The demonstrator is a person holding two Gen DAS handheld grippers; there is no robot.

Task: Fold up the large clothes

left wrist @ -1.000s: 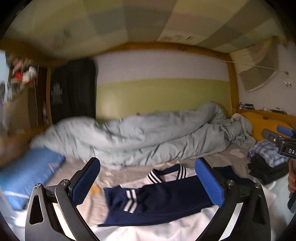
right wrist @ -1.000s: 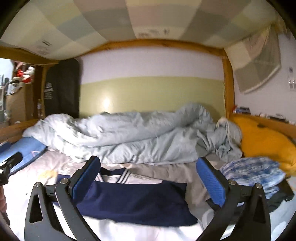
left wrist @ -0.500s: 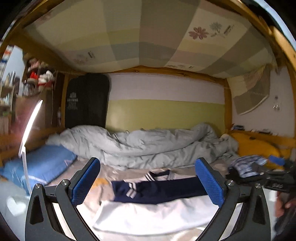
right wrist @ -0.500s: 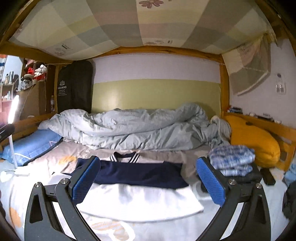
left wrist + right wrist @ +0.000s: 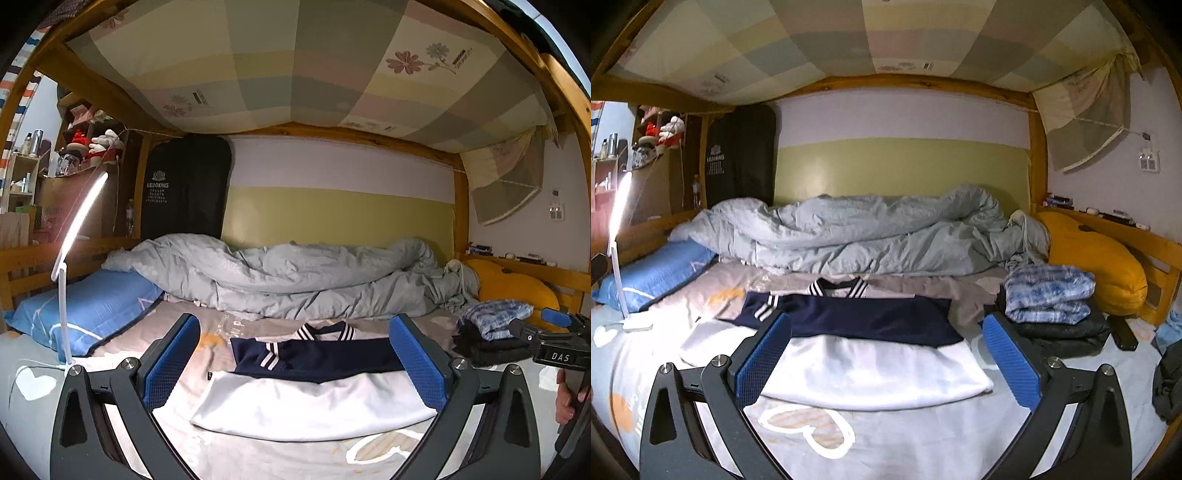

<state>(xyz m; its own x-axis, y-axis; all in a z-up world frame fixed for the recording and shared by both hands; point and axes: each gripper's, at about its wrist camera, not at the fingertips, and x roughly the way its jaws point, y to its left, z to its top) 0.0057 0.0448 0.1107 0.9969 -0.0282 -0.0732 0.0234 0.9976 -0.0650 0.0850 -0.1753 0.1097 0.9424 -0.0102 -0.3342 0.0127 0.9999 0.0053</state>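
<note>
— So why are both grippers hanging back from the bed (image 5: 886,443) with nothing in them?
— Likely to take stock. The left gripper (image 5: 295,365) has its blue pads spread wide, empty, and the right gripper (image 5: 888,360) is the same: wide apart, gripping nothing. Both look level across the mattress.
— And the shirt?
— The navy and white shirt (image 5: 857,339) lies flat in the middle of the bed, near the front edge. Its navy top half and striped collar face the far side; the white lower half faces the near side.
— Why spread out there?
— That patch of sheet is bare, so I'd guess it gives room to fold. The grey duvet (image 5: 868,229) is bunched against the far wall, out of the way.
— What about that pile on the right?
— A folded stack (image 5: 1052,310), blue checked cloth on dark items, sits just right of the shirt, probably finished pieces.
— And the lamp (image 5: 70,258)?
— It stands at the left, beside the blue pillow (image 5: 85,310), lighting the work.
</note>
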